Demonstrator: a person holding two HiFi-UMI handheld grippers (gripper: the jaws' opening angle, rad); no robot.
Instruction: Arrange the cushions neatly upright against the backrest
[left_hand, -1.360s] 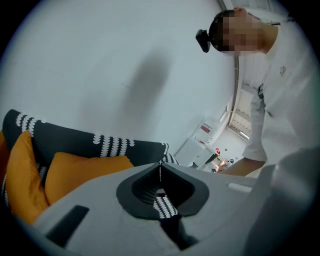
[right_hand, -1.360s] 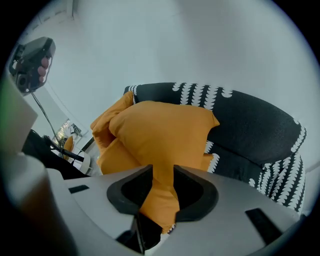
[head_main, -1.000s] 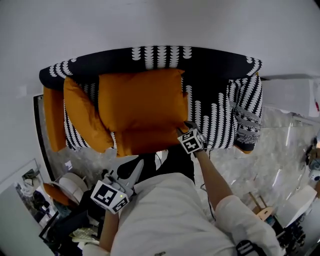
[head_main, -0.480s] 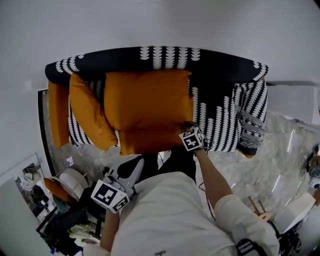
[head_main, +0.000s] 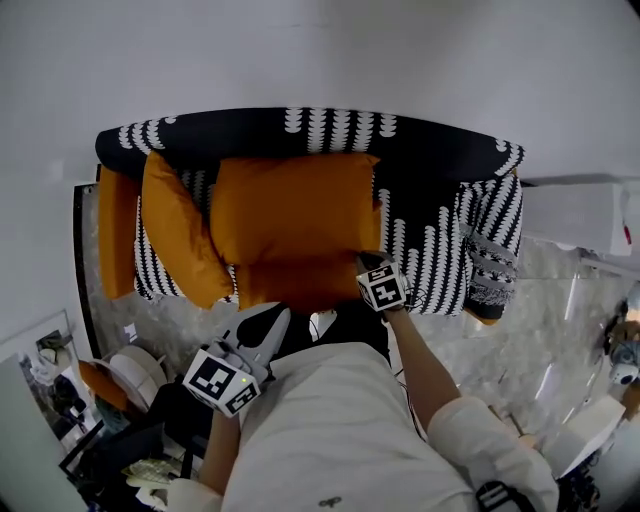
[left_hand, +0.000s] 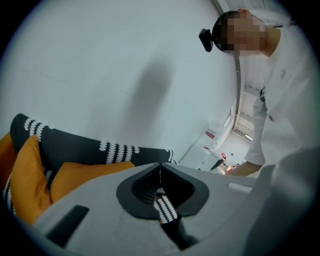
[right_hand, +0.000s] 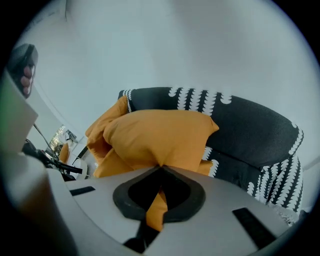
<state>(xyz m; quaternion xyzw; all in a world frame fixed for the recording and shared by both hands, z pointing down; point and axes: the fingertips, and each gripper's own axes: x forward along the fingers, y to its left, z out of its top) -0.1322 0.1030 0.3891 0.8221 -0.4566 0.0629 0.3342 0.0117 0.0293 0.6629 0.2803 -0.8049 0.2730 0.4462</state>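
The right claw (right_hand: 160, 169) has just been closing and is now pinched tight on a corner of orange cloth, a fold of which hangs down through the slit between its jaws. That corner is the near right one of the large cushion (head_main: 295, 205), which sits mid-left on the sofa (head_main: 440, 235), its far edge up toward the backrest (head_main: 330, 130).

The cushion looks light, plump and floppy. Held by one corner it is likely to sag and swing rather than stand, and the cover may slide over the filling. A deeper bite on the seam, or a second hold on the opposite near corner, should steer it better.

A second cushion (head_main: 175, 235) leans at the sofa's left end, just beside the first.

The right forearm (head_main: 420, 350) reaches from the body out to the sofa's near edge, with the claw tipped steeply down.

The left claw (left_hand: 160, 170) hangs near the body, short of the sofa and almost level, with its jaws together. A strip of black-and-white pattern shows in the slit; whether it is gripped or only seen through, I cannot tell.
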